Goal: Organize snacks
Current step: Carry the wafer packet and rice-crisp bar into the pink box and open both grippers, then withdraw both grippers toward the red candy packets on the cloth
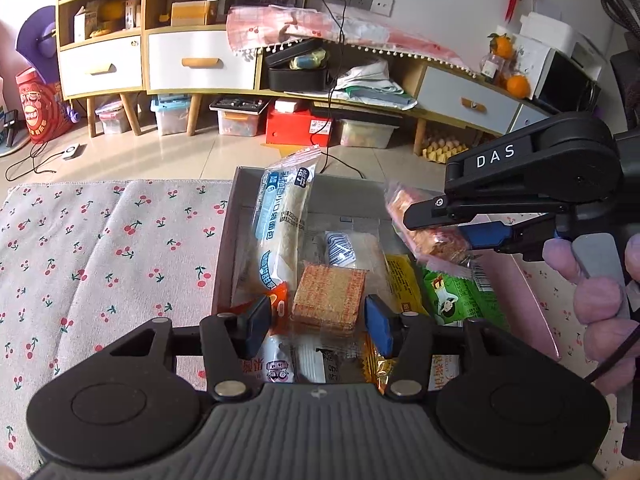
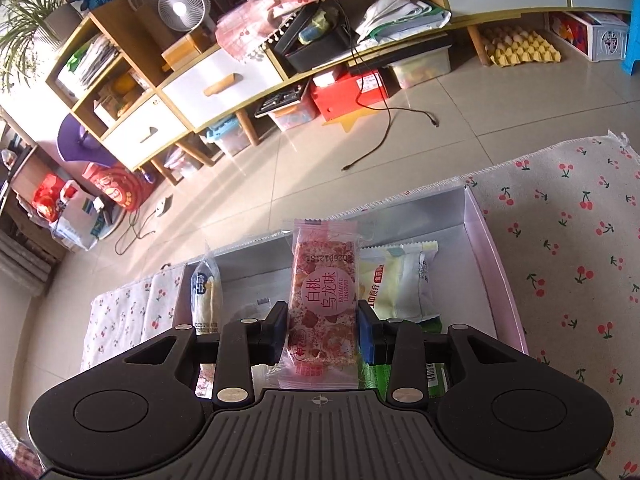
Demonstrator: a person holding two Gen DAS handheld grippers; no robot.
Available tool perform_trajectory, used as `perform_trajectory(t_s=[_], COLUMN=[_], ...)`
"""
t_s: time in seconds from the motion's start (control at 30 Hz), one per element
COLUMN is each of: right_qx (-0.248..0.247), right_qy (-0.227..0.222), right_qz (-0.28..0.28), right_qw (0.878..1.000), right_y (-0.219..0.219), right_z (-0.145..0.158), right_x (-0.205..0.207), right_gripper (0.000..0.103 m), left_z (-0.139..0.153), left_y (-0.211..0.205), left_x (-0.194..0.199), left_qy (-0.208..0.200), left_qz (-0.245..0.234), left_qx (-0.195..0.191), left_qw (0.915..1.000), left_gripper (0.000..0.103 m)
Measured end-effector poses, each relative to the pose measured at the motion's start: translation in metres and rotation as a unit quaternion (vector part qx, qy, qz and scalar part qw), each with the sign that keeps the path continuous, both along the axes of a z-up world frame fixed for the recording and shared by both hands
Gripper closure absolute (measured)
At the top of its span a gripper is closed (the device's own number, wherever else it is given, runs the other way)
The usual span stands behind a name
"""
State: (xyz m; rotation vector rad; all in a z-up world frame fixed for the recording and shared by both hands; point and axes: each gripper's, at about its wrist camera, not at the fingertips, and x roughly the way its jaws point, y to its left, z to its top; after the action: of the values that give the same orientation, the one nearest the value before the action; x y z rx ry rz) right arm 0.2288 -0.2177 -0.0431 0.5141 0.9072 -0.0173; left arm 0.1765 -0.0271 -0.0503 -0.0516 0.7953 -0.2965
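Resting on a cherry-print cloth (image 1: 100,240), the grey box (image 1: 240,200) holds the snacks: a long bread pack (image 1: 280,224) leans at its left, a green packet (image 1: 452,300) lies at its right. The left gripper (image 1: 318,322) hangs open around an orange cracker pack (image 1: 328,296). The right gripper (image 2: 322,330) hangs over the box with a pink snack bar (image 2: 324,300) between its fingers; whether they press it I cannot tell.

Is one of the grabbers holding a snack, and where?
The right gripper pinches the pink snack bar by its long side edges; the left gripper holds nothing.
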Motion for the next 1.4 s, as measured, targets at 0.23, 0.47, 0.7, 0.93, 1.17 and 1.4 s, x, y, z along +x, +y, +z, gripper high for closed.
perform_trajectory(t_s=[0.23,0.47,0.7,0.93,1.17,1.4], right_qx=[0.009,0.006,0.000,-0.002,0.011,0.016], right_qy=[0.004,-0.006,-0.021,-0.030,-0.028,-0.012], right_qz=[0.006,0.010,0.021,0.029,0.040,0.052], right_qw=[1.000,1.000,1.000,0.999,0.999,0.998], right_y=[-0.002,-0.005,-0.005,-0.001,0.012,0.025], right_z=[0.004,0.019,0.036,0.047,0.046,0.035], right_x=[-0.010,-0.031,-0.058,-0.086,-0.119,-0.143], right_gripper=[0.050,0.041,0.031,0.023,0.019,0.018], left_z=[0.004,0.011,0.023,0.034,0.038,0.035], left_y=[-0.003,-0.005,-0.003,0.008,0.024,0.041], left_x=[-0.007,-0.018,-0.033,-0.048,-0.060,-0.073], left_qy=[-0.009,-0.013,-0.024,-0.028,-0.016,-0.005], left_qz=[-0.010,-0.026,-0.028,-0.022,-0.011,0.005], left_qx=[0.013,0.015,0.031,0.048,0.063,0.088], left_qw=[0.9998,0.9995,0.9989,0.9983,0.9978,0.9961], left_gripper=[0.030,0.021,0.014,0.007,0.003,0.002])
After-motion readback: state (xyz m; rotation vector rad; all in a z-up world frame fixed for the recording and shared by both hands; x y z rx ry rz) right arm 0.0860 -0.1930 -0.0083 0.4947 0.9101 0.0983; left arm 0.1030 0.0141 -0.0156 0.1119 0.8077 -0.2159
